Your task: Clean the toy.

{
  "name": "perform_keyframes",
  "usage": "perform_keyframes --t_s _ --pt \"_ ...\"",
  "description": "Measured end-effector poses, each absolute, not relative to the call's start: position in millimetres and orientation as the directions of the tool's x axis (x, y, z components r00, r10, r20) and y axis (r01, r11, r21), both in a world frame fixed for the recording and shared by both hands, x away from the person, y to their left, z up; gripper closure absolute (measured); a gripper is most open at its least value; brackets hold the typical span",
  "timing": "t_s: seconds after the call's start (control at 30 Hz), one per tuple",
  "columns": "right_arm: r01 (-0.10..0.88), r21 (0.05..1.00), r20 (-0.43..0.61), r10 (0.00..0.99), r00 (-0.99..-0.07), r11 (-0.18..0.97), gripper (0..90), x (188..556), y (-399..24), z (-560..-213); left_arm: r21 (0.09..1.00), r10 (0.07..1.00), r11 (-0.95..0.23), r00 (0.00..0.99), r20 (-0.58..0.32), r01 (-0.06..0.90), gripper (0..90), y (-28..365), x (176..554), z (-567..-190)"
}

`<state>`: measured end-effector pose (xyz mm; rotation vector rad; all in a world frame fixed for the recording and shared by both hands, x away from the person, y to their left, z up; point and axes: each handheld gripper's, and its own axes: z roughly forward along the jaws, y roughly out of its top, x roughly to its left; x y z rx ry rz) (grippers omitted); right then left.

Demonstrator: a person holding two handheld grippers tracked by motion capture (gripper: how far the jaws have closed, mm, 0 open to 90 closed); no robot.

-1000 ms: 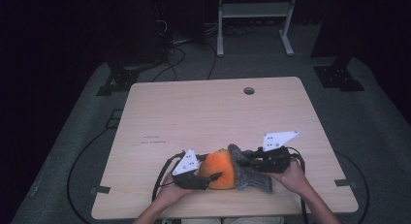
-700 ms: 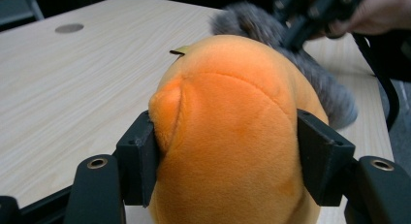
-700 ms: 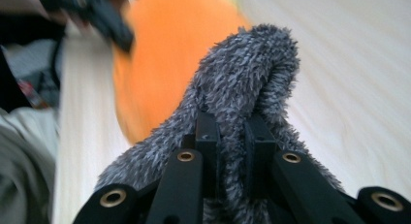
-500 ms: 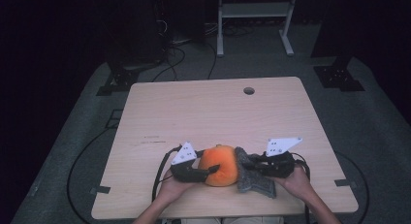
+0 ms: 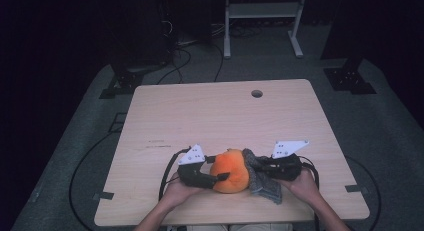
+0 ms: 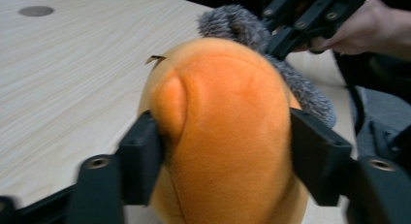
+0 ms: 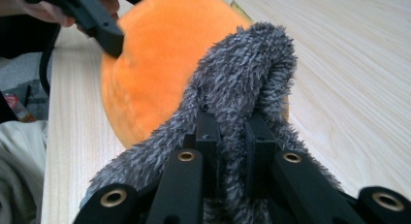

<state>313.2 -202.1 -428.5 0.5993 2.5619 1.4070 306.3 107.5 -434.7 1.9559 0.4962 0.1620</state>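
The left gripper has its 2 black jaws pressed against the sides of a round orange plush toy, 1 pad on each flank, and the soft surface bulges a little beside the left pad. These jaws have just been closing, with the plush between them. In the high view the left gripper reaches in from the left, the person's left hand behind it at the near edge of the table.

The right gripper has its 2 jaws nearly together, pinching a fold of shaggy grey furry fabric that loops up and over just beyond the jaw tips. The grey fabric lies against the right side of the orange plush toy, touching it. In the high view the right gripper comes in from the right, held by the right hand, and the grey furry fabric hangs down from the jaws toward the near edge.

The orange plush toy sits between the 2 grippers on the near part of the light wooden table, about midway across it. A small round hole lies in the tabletop near the far edge, well apart from the plush. Black cables trail from the left gripper over the near edge.
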Motion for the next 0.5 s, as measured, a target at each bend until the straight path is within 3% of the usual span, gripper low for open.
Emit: perform_keyframes --t_s 0.2,0.3,0.5 --pt "0.225 0.882 0.058 0.379 -0.924 0.415 79.4 300.8 -197.2 -414.0 0.885 0.481 -0.285 0.854 -0.199 0.368 40.8 110.3 314.4 -436.7" --pt "0.185 0.874 0.014 0.357 -0.934 0.450 79.3 296.2 -181.9 -409.8 0.881 0.488 -0.273 0.845 -0.219 0.386 40.2 107.3 319.1 -435.4" --pt "0.206 0.857 0.009 0.386 -0.922 0.472 79.6 306.0 -180.4 -416.6 0.876 0.434 -0.269 0.862 -0.261 0.400 24.4 110.5 323.2 -436.7"
